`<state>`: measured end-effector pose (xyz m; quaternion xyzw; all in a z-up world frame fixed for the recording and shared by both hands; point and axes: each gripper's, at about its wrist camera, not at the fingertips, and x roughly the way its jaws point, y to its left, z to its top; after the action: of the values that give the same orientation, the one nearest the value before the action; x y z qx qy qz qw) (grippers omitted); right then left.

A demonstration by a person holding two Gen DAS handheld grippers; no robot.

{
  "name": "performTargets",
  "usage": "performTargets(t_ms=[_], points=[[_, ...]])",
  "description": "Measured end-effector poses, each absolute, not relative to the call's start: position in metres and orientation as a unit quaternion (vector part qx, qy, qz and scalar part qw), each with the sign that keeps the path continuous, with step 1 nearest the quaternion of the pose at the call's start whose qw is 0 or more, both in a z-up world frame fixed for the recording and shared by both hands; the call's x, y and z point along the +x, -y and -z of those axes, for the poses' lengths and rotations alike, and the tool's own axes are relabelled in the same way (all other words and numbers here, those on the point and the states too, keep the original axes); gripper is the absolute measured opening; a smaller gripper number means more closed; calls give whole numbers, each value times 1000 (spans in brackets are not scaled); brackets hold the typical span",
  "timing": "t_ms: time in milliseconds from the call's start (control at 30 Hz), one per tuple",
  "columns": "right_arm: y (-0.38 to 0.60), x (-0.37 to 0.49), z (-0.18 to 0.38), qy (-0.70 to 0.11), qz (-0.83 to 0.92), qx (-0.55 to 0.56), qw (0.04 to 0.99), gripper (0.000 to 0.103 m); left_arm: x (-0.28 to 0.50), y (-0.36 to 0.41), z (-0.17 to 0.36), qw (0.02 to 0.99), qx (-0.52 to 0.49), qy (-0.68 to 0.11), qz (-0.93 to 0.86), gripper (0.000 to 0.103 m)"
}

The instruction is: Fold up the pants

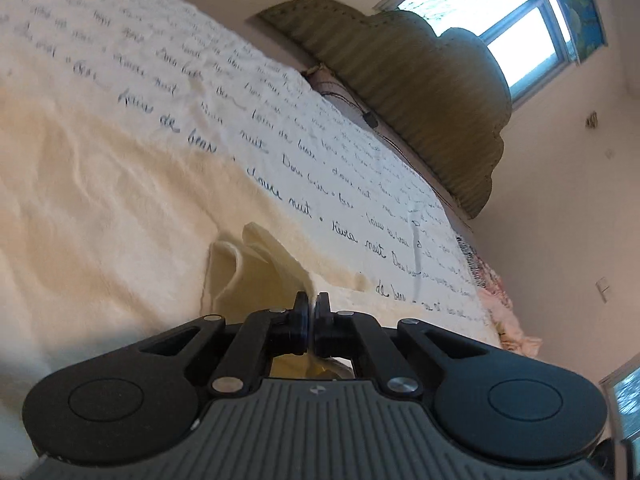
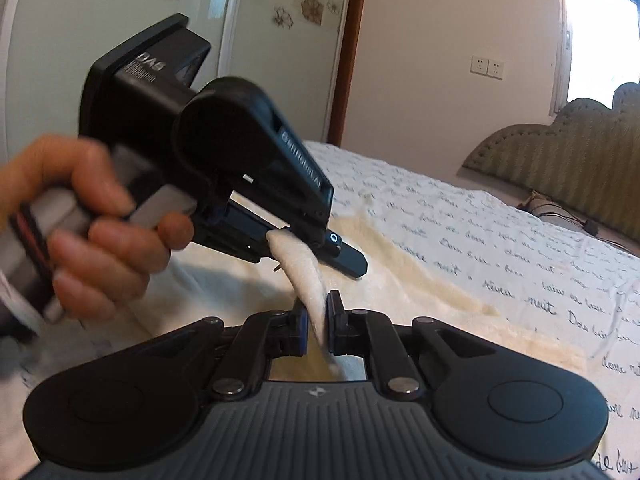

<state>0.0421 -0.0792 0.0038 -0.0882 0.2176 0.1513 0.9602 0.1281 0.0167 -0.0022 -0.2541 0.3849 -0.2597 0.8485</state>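
Cream fleece pants (image 1: 100, 216) lie spread on a bed. In the left wrist view my left gripper (image 1: 312, 307) has its jaws together, and a raised fold of the cream fabric (image 1: 240, 264) stands up just in front of them. In the right wrist view a taut strip of the pants (image 2: 306, 280) runs from the left gripper (image 2: 348, 260), held by a hand (image 2: 92, 240), down into my right gripper (image 2: 316, 314). The right gripper's blue pads (image 2: 301, 326) press on that strip. Both grippers hover a little above the bed, close together.
A white bedspread with dark handwritten script (image 1: 320, 140) covers the bed under the pants. An olive padded headboard (image 1: 420, 80) stands at the far end below a bright window (image 1: 500, 12). Wardrobe doors (image 2: 120, 20) and a wall with sockets (image 2: 486, 67) stand behind the bed.
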Motion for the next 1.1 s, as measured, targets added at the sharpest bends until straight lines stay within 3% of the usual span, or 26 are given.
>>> performTargets(t_ms=[167,333,400,500,567,633,733,833,1000,1100], points=[[68,47,6,-236,-182,-71,952,9,122,-21,21,858,-199,-413,230,2],[69,50,25,-297,-185,-75,934,17,121,-32,51,854,-198,-425,227,4],[86,42,8,-301,-214,-57,928,19,121,-30,50,857,-187,-422,228,17],[129,30,-26,-252,-174,-13,952,19,118,-25,51,865,-178,-412,224,18],[159,32,-30,-242,-111,5,964,27,114,-21,50,872,-164,-404,221,18],[183,39,-13,-287,-46,-3,957,51,112,-19,50,876,-153,-400,221,20],[208,29,28,-355,1,-34,934,53,112,-18,49,876,-148,-401,222,19],[226,13,18,-340,-17,27,940,54,112,-15,49,879,-146,-400,216,18],[239,44,-16,-278,-14,15,960,54,107,-10,48,887,-126,-392,211,18],[246,90,3,-313,-21,18,949,54,107,-11,48,887,-124,-391,213,19]])
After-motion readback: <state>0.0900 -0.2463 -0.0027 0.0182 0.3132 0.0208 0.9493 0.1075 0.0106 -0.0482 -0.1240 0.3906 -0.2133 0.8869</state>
